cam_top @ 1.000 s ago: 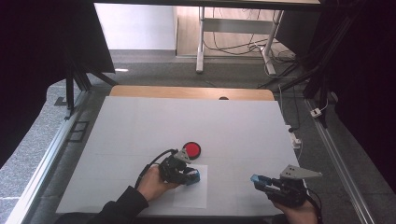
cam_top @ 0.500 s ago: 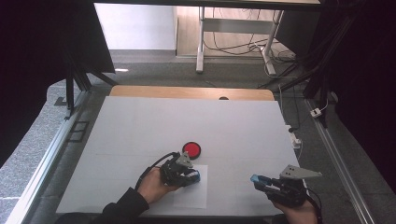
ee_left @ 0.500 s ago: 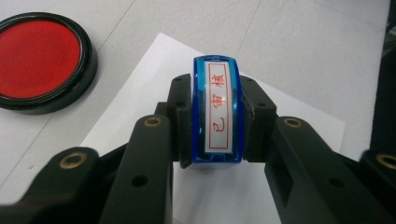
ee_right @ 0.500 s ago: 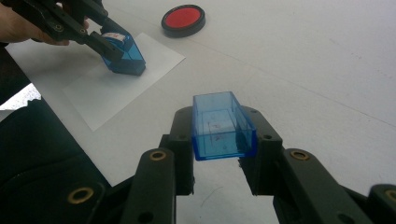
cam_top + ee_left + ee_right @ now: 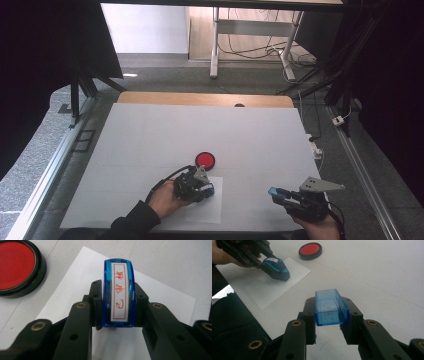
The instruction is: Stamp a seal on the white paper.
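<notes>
My left gripper is shut on a blue stamp whose white label bears red characters. Seen from the right gripper view, the stamp is tilted, with its lower end down on a white paper sheet. A round red ink pad in a black case lies just beyond the sheet, apart from the stamp. My right gripper hovers near the table's front right and is shut on a clear blue stamp cap, open end facing away.
The white table has a wooden strip along its far edge. A metal rail runs along the left side. Cables and a plug strip lie off the right edge. A dark sleeve reaches in at the bottom left.
</notes>
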### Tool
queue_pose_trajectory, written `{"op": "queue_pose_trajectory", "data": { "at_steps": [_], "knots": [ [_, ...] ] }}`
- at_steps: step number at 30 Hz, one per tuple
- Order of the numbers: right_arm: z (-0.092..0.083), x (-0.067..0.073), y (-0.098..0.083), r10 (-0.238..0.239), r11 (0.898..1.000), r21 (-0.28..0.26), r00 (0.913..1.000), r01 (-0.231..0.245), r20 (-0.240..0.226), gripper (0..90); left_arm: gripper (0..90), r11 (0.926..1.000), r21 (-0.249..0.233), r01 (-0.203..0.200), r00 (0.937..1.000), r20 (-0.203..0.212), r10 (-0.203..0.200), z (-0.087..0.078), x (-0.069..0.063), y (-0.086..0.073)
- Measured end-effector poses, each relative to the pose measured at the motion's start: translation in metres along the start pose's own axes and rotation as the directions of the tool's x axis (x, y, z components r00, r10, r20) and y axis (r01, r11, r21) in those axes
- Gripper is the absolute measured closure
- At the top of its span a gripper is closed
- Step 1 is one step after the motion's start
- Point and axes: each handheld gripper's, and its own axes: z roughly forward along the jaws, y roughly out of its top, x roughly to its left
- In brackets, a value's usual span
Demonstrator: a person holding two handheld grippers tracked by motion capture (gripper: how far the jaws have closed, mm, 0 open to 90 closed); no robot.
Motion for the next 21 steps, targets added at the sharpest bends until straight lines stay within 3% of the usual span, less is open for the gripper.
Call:
{"op": "queue_pose_trajectory", "data": {
  "at_steps": [8, 11, 21],
  "knots": [
    [0.000, 0.000, 0.000, 0.003, 1.000, 0.000, 1.0000, -0.003, -0.001, 67.9, 69.1, 0.9967, -0.023, 0.078, 0.9940, 0.078, -0.076, 0.000, 0.012, -0.003],
    [0.000, 0.000, 0.000, 0.001, 1.000, 0.000, 1.0000, -0.001, 0.000, 67.9, 69.1, 0.9982, -0.017, 0.058, 0.9965, 0.061, -0.056, 0.000, 0.010, -0.003],
    [0.000, 0.000, 0.000, 0.003, 1.000, 0.000, 1.0000, -0.003, 0.000, 67.9, 68.9, 0.9977, -0.006, 0.067, 0.9943, 0.083, -0.067, -0.002, 0.014, -0.001]
  ]
}}
